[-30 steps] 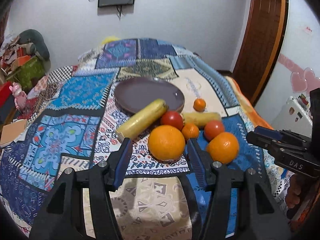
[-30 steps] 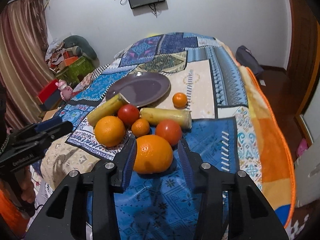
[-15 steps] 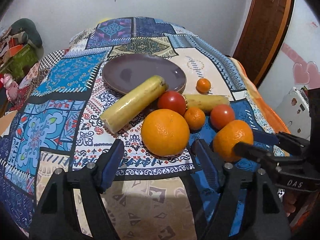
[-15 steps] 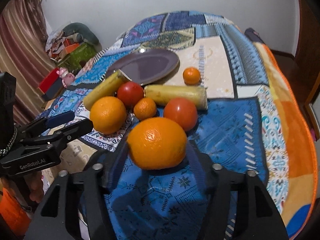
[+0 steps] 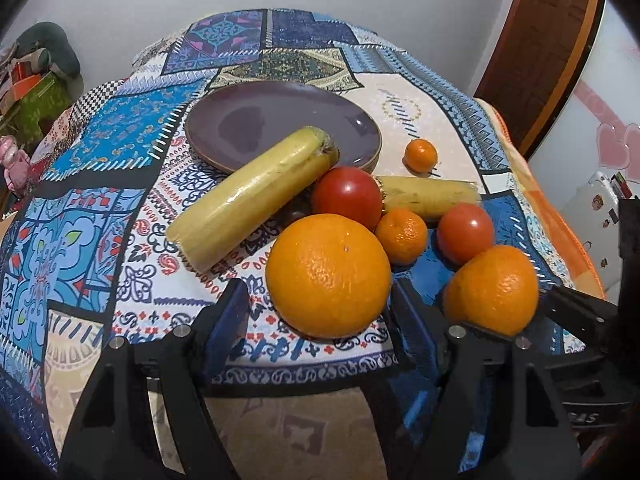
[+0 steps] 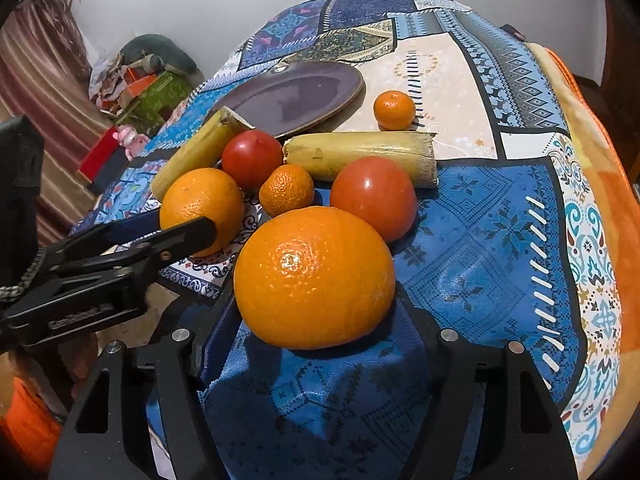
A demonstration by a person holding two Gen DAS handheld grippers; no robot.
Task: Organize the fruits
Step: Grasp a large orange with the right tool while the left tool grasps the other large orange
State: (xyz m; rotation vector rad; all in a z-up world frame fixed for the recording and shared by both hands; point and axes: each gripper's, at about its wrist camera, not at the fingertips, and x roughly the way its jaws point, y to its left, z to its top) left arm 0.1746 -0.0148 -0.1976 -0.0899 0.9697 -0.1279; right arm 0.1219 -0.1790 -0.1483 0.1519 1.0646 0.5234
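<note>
Two big oranges lie at the near edge of a fruit cluster on a patchwork blanket [image 5: 120, 240]. My left gripper [image 5: 320, 304] is open, and the left orange [image 5: 328, 276] sits on the cloth between its blue pads, with a gap on the left side. My right gripper [image 6: 316, 312] has its jaws opening around the other orange [image 6: 314, 276], which rests on the blue patch and hides the fingertips. Behind the oranges lie two tomatoes [image 5: 346, 196] [image 5: 464, 232], two mandarins [image 5: 400, 234] [image 5: 420, 154], two yellow stalk pieces [image 5: 248, 204] [image 5: 428, 196] and a purple plate [image 5: 224, 128].
The longer yellow piece rests its end on the plate's rim. The blanket drops off at an orange border [image 6: 600, 184] on the right. Boxes, a pink toy [image 6: 128, 138] and other clutter sit beyond the left edge, and a brown door [image 5: 552, 48] stands at the right.
Both grippers came down and closer to the fruit, and both sets of jaws widened. Each big orange, earlier beyond the fingertips, now sits between the fingers.
</note>
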